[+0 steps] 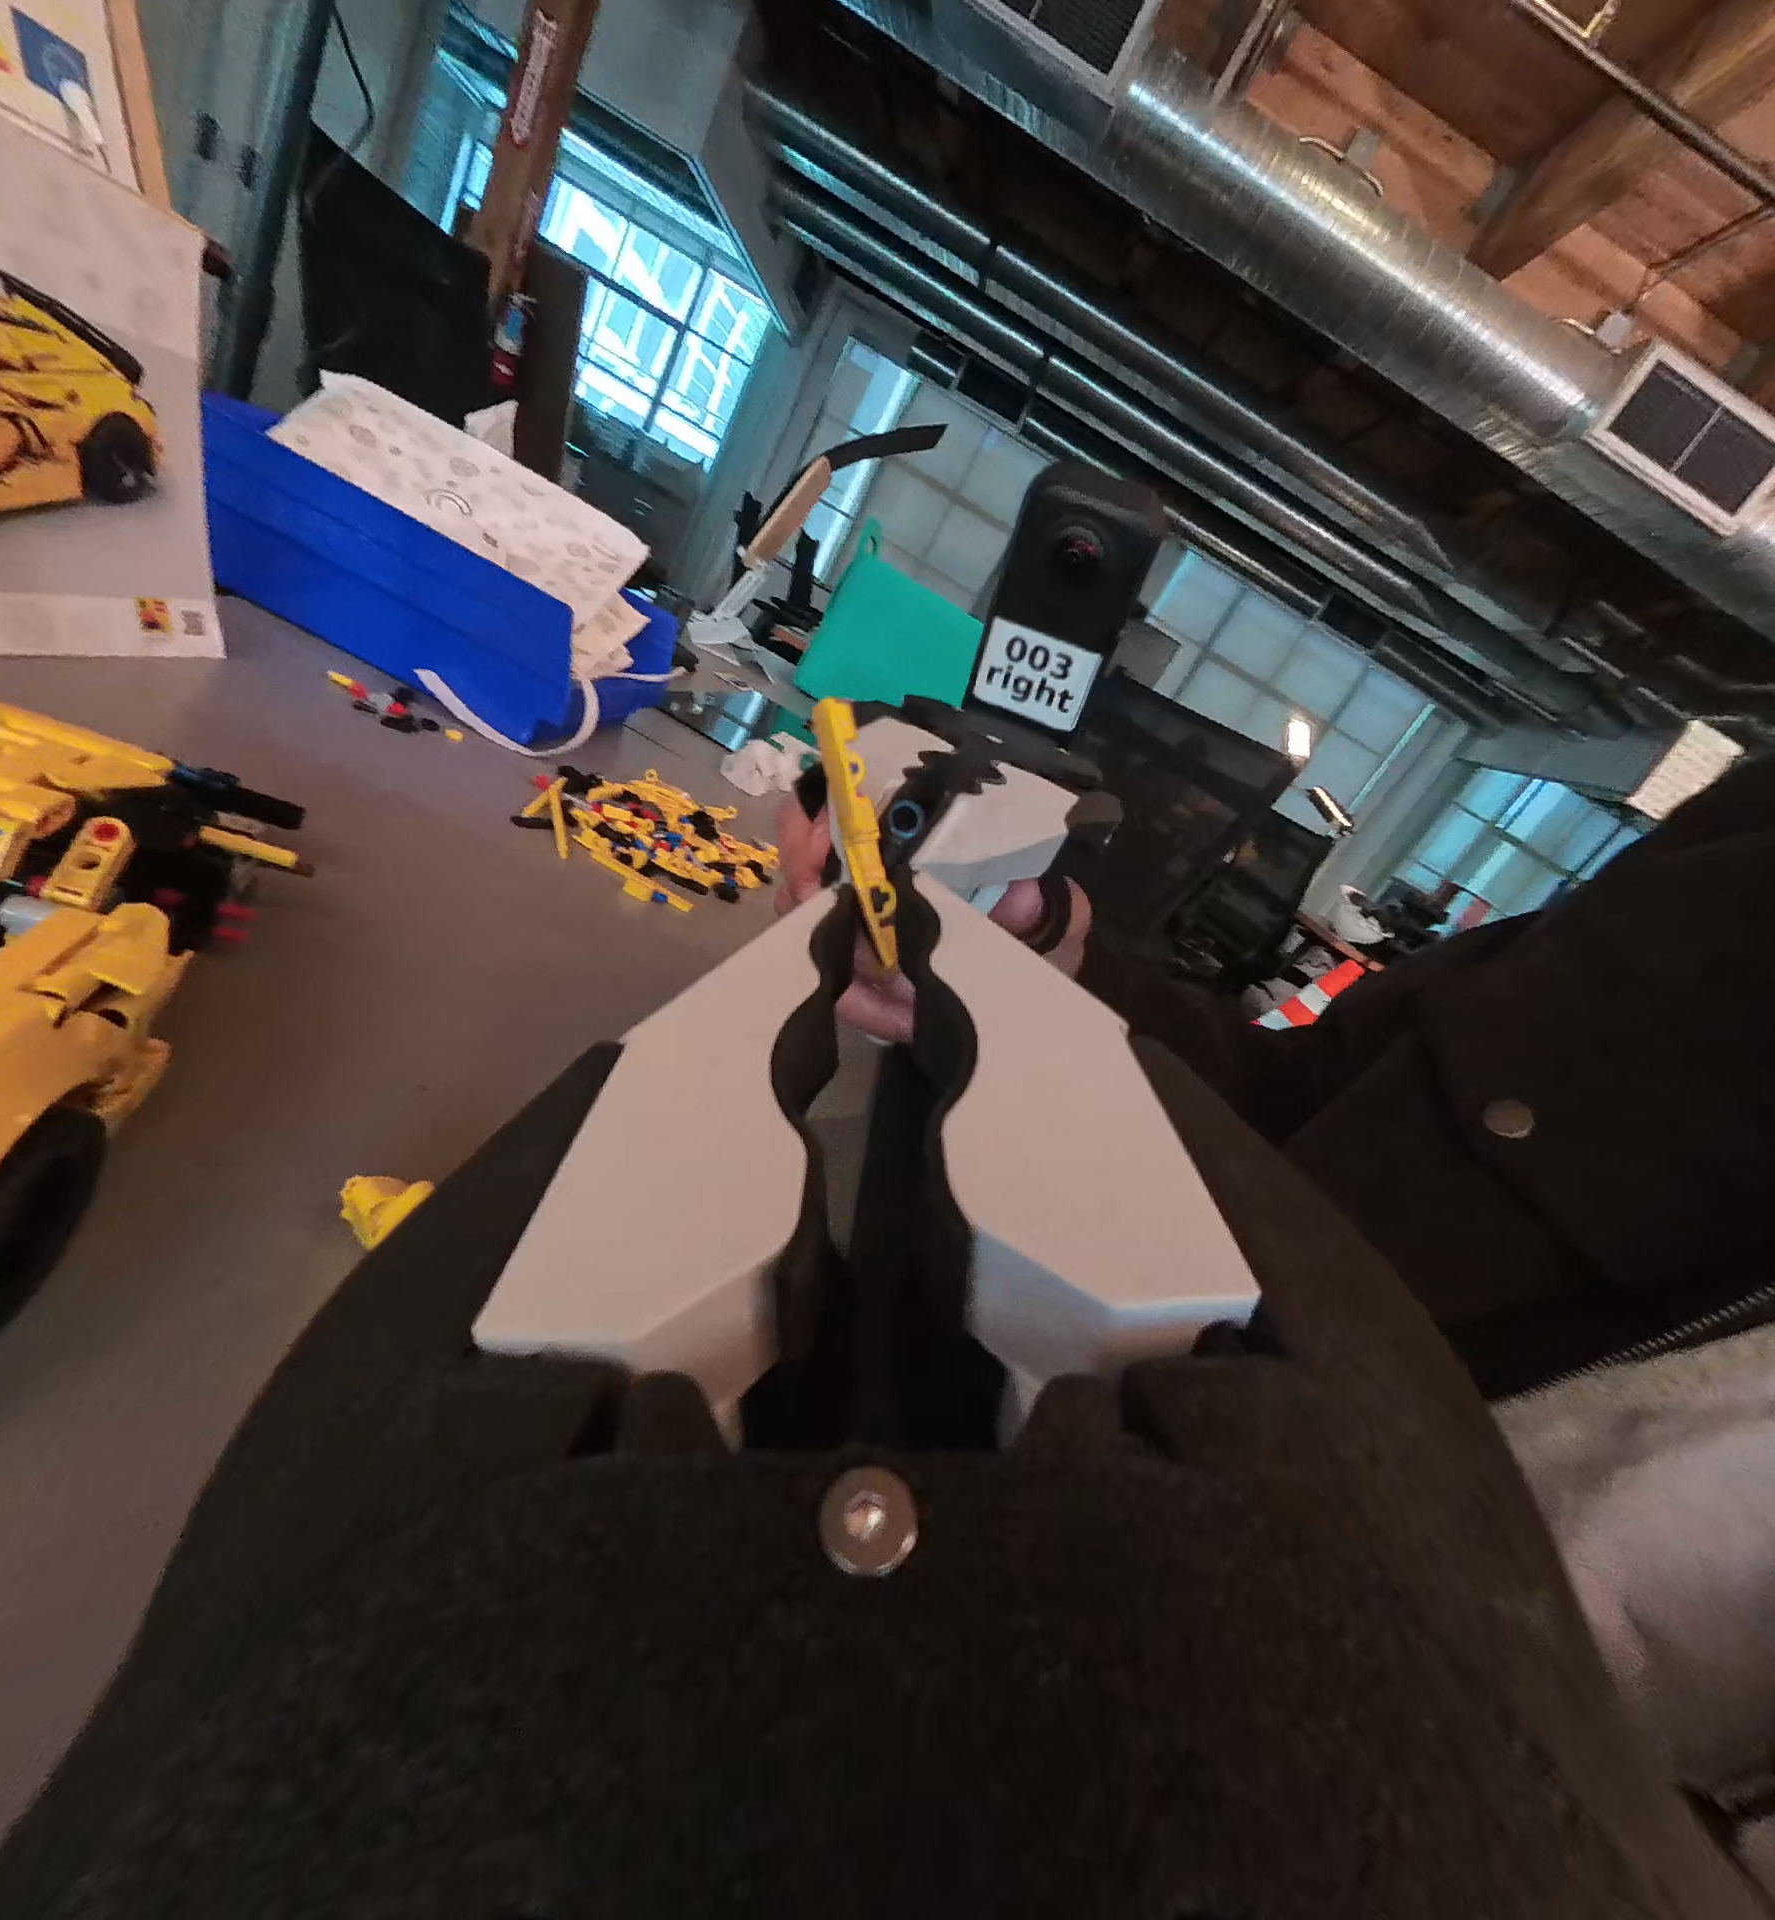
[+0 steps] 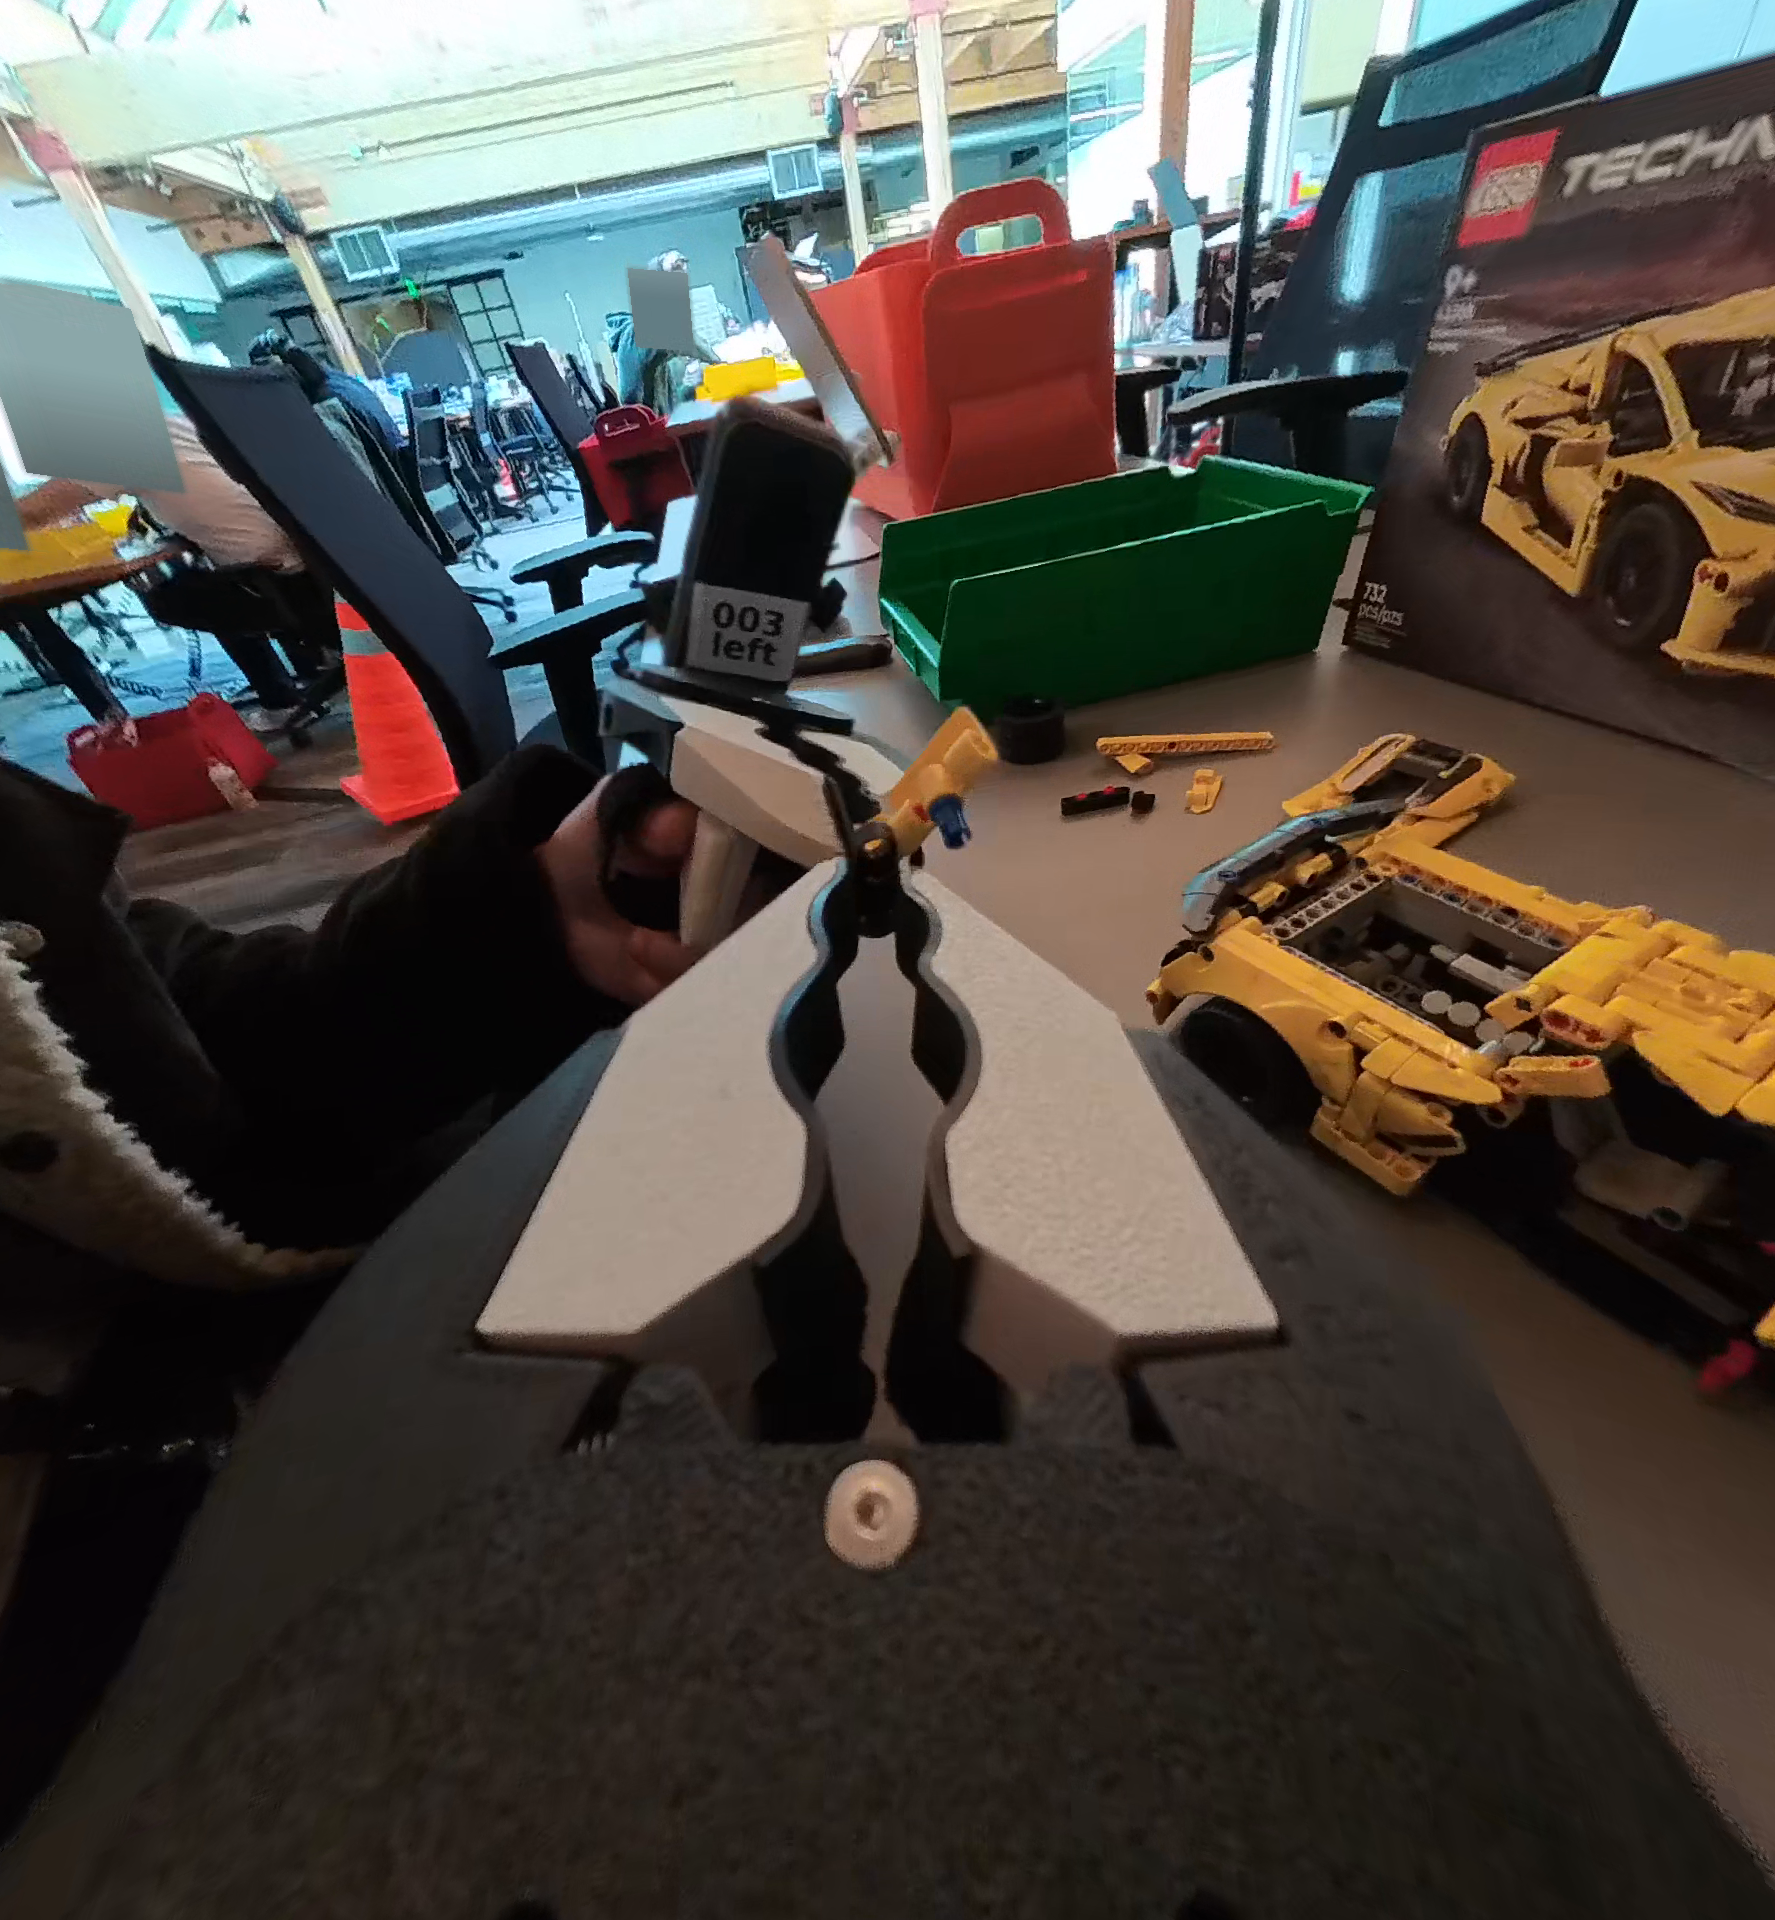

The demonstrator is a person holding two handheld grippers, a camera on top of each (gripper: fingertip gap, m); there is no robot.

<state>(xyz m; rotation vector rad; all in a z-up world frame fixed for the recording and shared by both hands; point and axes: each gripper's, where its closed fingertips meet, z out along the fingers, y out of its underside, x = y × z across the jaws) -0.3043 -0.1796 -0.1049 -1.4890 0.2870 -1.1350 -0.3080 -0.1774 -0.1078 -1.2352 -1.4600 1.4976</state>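
Yellow brick piece (image 1: 855,831): held above grey table (image 1: 395,987), long axis near-upright in left view. Left gripper (image 1: 878,914) pinches its lower end, jaws narrow. Right gripper (image 2: 870,871) grips the same piece, jaws narrow. Yellow model car (image 2: 1506,1029) nearby.

Daylight came in cool and bright through the windows (image 1: 654,322), a bit blown out. Fisheye bent the edges hard. The car box (image 2: 1631,436) looked soft, shadows stayed faint.
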